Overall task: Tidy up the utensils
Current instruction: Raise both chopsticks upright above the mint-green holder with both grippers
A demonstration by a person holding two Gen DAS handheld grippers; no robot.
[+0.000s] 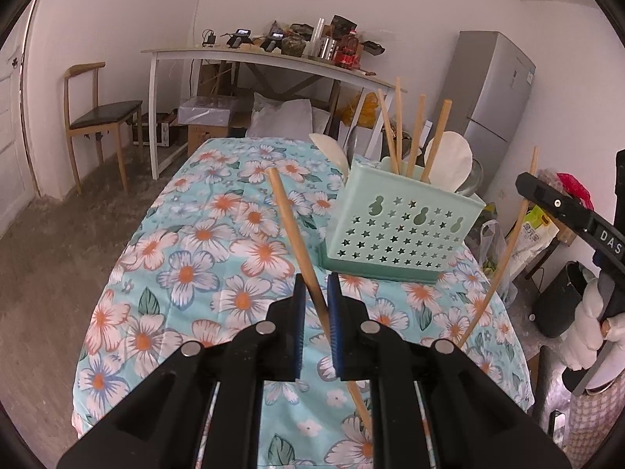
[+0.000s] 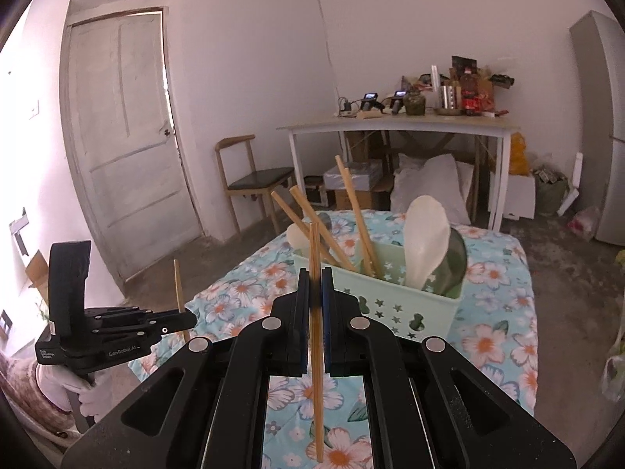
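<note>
Left claw [image 1: 315, 301]: clamped on one wooden chopstick [image 1: 291, 226]; stick slanted, upper end up and to the left of the fingers, lower end down behind the right finger.
Right claw [image 2: 315, 293]: clamped on a second chopstick [image 2: 315, 351]; stick close to upright, top above the fingers, bottom end low between the claw's arms.
Left claw from the right camera [image 2: 172, 322]: far to the left and lower, thin stick standing up from it.
Right claw from the left camera [image 1: 547, 199]: at the right edge, long stick hanging down from it toward the table.
Utensil basket [image 1: 402, 230]: pale green, star holes in the wall; standing on the table, ahead and to the right of the left claw, just ahead and slightly right of the right claw.
Inside the basket: four chopsticks [image 1: 435, 136] leaning, white spoons [image 2: 424, 242] with bowl ends up.
Table [image 1: 187, 258]: covered by light blue cloth with flowers, under both claws.
Behind the table: white desk [image 2: 398, 127] with clutter, wooden chair [image 1: 97, 125], gray fridge [image 1: 496, 90], door [image 2: 125, 133].
</note>
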